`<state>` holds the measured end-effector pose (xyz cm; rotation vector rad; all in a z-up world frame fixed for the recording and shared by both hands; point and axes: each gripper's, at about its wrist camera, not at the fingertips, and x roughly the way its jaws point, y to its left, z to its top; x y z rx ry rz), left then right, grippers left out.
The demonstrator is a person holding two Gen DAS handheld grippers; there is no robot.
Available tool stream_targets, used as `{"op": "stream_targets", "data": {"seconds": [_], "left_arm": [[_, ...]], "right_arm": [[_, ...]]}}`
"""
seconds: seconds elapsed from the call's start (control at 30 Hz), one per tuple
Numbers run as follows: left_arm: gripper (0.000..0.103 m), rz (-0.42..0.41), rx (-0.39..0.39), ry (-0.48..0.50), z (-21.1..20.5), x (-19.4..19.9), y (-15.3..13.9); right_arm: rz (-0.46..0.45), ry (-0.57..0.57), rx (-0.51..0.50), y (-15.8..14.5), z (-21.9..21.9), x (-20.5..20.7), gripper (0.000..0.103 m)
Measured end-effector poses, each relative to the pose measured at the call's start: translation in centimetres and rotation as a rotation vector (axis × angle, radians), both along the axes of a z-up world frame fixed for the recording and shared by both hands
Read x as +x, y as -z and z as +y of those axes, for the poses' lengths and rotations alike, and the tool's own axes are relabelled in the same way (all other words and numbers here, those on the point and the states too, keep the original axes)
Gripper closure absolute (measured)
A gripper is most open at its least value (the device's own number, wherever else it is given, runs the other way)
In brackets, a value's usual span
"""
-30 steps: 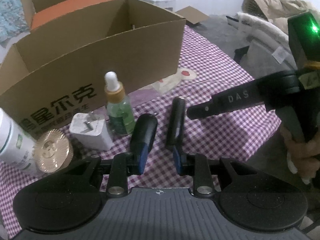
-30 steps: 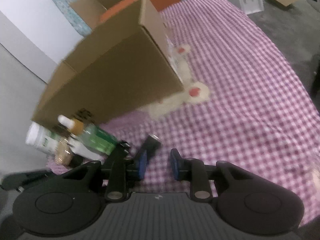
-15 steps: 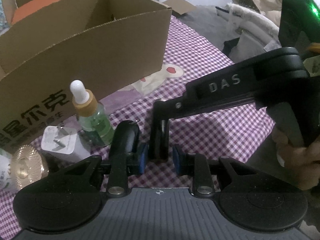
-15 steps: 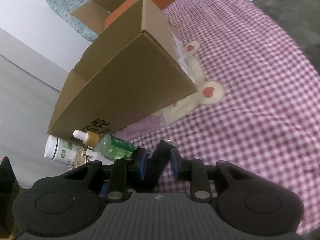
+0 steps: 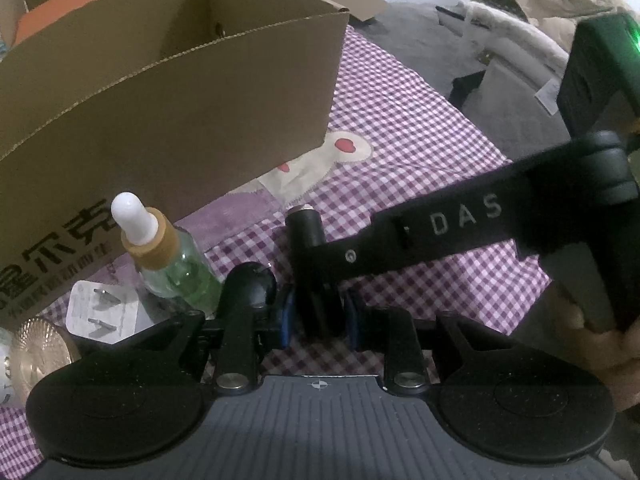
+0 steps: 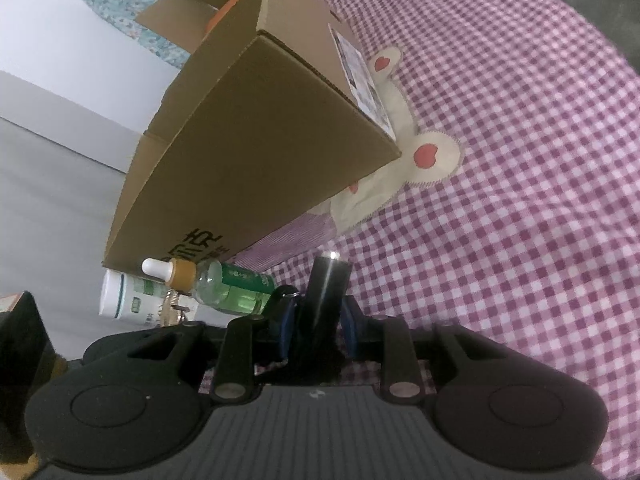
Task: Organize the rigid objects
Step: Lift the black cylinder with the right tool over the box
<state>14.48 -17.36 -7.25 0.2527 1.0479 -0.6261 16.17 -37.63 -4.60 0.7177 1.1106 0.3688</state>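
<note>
Black cylinder (image 6: 326, 300) grasped by right claw (image 6: 316, 326), base hidden; left claw (image 5: 318, 316) released around it.

Surface, as I view it: purple-and-white checked cloth (image 5: 420, 152) with rabbit appliqué (image 5: 320, 164). On it: open cardboard box (image 5: 172, 92) at 11 o'clock; at 9 o'clock, green dropper bottle (image 5: 176, 264), white plug adapter (image 5: 104, 312), gold-capped jar (image 5: 36, 356); centre, black cylinder (image 5: 306, 232).

Black cylinder (image 6: 325, 304) between right gripper (image 6: 316, 322) fingers (image 6: 286, 320)
</note>
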Motion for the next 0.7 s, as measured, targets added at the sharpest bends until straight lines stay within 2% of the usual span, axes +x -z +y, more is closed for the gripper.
{"op": "stream_targets", "data": {"seconds": [0.17, 0.4, 0.57, 0.7], "left_arm": [[0.078, -0.012, 0.019, -0.007, -0.1, -0.1, -0.1], [0.078, -0.032, -0.001, 0.001, 0.1, -1.5, -1.1], [0.078, -0.082, -0.035, 0.000, 0.5, -2.8, -3.3], [0.078, -0.161, -0.062, -0.004, 1.1, -4.1, -6.1]], "right_arm": [[-0.023, -0.006, 0.039, 0.3, -0.6, -0.7, 0.074], [-0.034, 0.016, 0.089, 1.0, -1.1, -2.2, 0.078], [-0.077, 0.017, 0.075, -1.0, -1.3, -3.8, 0.079], [-0.145, 0.011, 0.052, -4.6, -1.0, -4.7, 0.079]]}}
